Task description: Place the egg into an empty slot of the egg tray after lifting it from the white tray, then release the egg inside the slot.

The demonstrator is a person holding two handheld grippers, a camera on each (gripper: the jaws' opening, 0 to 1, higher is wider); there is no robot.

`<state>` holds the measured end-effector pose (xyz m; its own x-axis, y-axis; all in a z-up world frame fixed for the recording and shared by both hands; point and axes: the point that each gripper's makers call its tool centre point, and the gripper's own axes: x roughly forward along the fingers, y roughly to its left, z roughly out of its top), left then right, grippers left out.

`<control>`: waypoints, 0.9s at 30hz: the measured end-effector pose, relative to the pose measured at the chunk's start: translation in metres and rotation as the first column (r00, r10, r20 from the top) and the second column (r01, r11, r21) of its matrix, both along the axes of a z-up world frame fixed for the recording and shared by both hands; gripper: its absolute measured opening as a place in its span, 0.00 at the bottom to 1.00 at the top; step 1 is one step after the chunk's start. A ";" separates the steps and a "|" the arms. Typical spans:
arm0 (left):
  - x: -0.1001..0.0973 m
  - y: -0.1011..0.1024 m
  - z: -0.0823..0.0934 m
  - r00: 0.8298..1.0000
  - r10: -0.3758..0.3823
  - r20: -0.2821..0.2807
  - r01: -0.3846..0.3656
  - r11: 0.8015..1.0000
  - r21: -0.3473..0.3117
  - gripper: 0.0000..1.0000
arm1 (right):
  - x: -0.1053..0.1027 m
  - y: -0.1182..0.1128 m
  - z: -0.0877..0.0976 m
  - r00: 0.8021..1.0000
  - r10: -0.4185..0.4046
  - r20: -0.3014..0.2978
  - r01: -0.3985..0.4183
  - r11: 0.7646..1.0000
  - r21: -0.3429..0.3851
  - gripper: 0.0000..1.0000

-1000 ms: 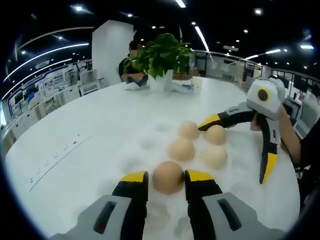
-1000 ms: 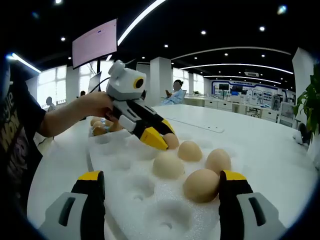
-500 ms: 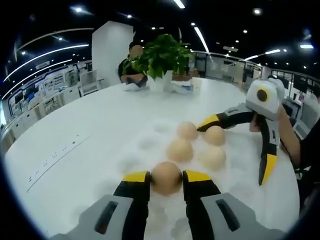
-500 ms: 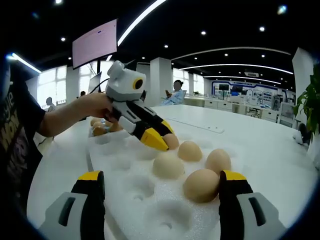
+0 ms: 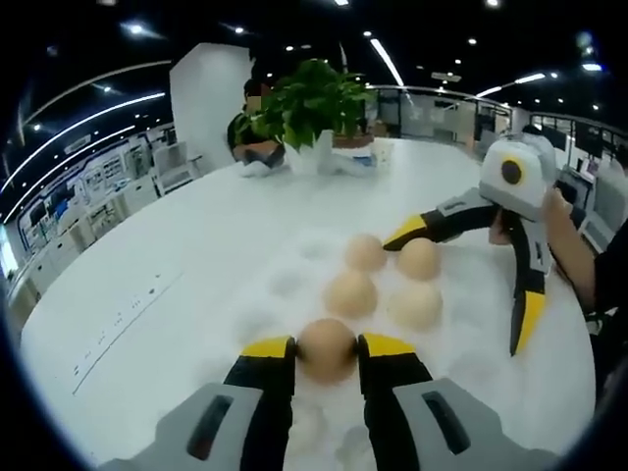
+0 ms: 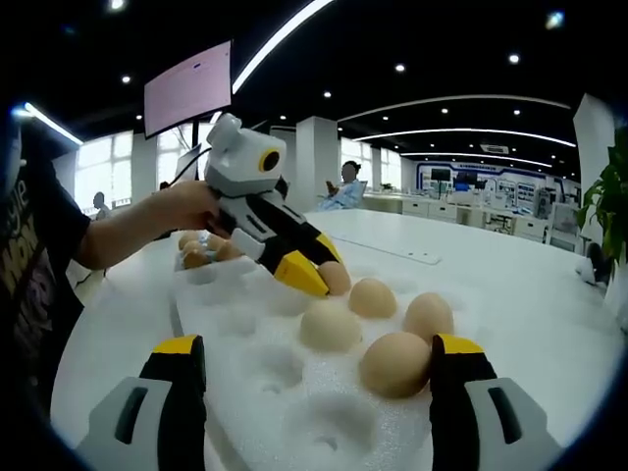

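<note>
While the left gripper (image 5: 327,351) has its 2 yellow-tipped jaws closed on an egg (image 5: 327,349), that egg sits low over the white foam egg tray (image 6: 294,388), at or just above a slot; I cannot tell whether it already rests in the hollow. Ahead of those jaws lie 4 more eggs (image 5: 350,292) seated in slots, with bare hollows to the left of them. Beyond the held egg, to the right, the right gripper (image 5: 471,280) hangs with its jaws spread wide and nothing between them; 1 tip points in between the 2 farthest eggs, the other hangs out past the tray's edge. From the right gripper's own view its jaws stand far apart, and an egg (image 6: 395,363) lies just inside the right-hand one, touching or nearly so. Behind the left gripper's hand (image 6: 186,208) a few more eggs (image 6: 194,251) wait in what looks like the other tray. By my judgement the lift and carry are done; what remains is settling the egg fully into the slot and letting go
</note>
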<state>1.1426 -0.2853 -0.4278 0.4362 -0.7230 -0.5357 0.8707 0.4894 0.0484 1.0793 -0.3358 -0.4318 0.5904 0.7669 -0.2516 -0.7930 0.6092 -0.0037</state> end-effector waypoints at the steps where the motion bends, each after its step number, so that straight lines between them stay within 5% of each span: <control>1: 0.000 0.001 0.001 1.000 0.000 -0.001 0.000 1.000 -0.004 0.25 | 0.000 0.000 0.000 1.000 0.000 0.000 0.000 1.000 0.000 0.99; 7: -0.002 0.006 0.013 1.000 0.013 -0.024 -0.015 0.997 -0.074 0.25 | 0.001 0.000 0.000 1.000 0.000 0.002 0.000 1.000 0.002 0.99; 27: -0.024 0.029 0.030 1.000 0.015 -0.007 -0.015 0.996 -0.086 0.25 | 0.002 -0.001 0.000 1.000 0.000 0.004 0.000 1.000 0.005 0.99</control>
